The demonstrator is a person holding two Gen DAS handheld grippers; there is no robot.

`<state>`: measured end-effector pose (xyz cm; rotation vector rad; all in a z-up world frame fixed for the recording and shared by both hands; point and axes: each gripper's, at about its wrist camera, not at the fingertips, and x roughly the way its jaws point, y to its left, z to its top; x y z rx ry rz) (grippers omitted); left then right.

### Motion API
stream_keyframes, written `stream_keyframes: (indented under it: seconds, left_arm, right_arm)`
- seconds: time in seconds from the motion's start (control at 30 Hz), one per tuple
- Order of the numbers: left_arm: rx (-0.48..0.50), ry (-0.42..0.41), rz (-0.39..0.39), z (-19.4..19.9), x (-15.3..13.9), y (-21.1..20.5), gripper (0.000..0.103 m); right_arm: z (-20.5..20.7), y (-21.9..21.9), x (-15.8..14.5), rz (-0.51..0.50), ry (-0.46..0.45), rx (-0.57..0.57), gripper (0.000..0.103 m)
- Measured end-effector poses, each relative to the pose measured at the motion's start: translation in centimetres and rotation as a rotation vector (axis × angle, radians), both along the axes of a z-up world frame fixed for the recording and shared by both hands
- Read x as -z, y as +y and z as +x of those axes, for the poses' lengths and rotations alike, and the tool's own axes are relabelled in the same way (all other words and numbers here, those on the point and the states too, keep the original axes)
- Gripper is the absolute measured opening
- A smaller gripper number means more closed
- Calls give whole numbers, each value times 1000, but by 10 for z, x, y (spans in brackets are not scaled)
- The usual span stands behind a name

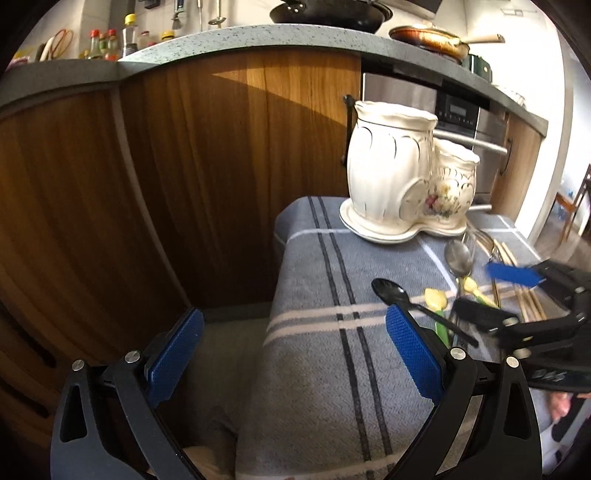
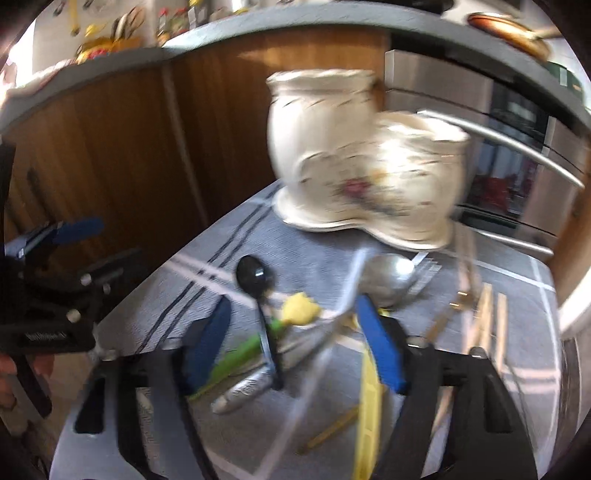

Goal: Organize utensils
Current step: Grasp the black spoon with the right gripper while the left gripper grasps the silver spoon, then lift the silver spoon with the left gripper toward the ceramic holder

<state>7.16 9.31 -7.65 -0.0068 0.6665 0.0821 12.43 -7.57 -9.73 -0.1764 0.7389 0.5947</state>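
A cream ceramic double utensil holder (image 1: 399,173) (image 2: 351,155) stands at the far end of a grey striped cloth (image 1: 332,387). In front of it lie a black plastic spoon (image 1: 391,291) (image 2: 253,275), a metal spoon (image 1: 458,256) (image 2: 388,277), a yellow-headed green utensil (image 1: 434,297) (image 2: 301,308) and wooden chopsticks (image 1: 528,302) (image 2: 487,314). My right gripper (image 2: 291,306) (image 1: 474,288) hovers open over this pile. The black spoon's handle and the green utensil lie between its pads, untouched. My left gripper (image 1: 295,314) (image 2: 107,243) is open over the cloth's left edge, holding nothing.
Wooden cabinet fronts (image 1: 184,166) rise behind the cloth under a grey speckled countertop (image 1: 258,35) carrying pans and bottles. A steel oven (image 1: 465,122) with a bar handle is at the back right. The cloth drops off at its left edge.
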Motion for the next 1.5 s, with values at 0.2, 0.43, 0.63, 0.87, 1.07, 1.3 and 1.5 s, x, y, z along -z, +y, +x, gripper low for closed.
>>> stream_keyframes:
  seconds: [0.2,0.43,0.63,0.87,1.07,1.3,1.5]
  left_arm:
    - [31,14,-16,2,3,4,98]
    - [55,13,-31,3,3,5,98]
    - [70,27,-38,4,3,1,97]
    - [103,42,-30,4,3,-10,97]
    - [167,87,-35,16,9,-31,96]
    - [366,136,-37,46,15,-87,75]
    - [475,168,9,74,24,-129,54]
  right_arm:
    - [5,34,17,-90,33,-80,26]
    - [17,47,27,-122,66,-62,22]
    - [24,41,28,-64,111,-29,6]
    - [-2,-9,2,90,83,60,6]
    - [-24,-63,-19,146,37,166,6]
    - [-31,-109,-32,178,17,236,6]
    - [-41,-121,-31,196,-4,245,6]
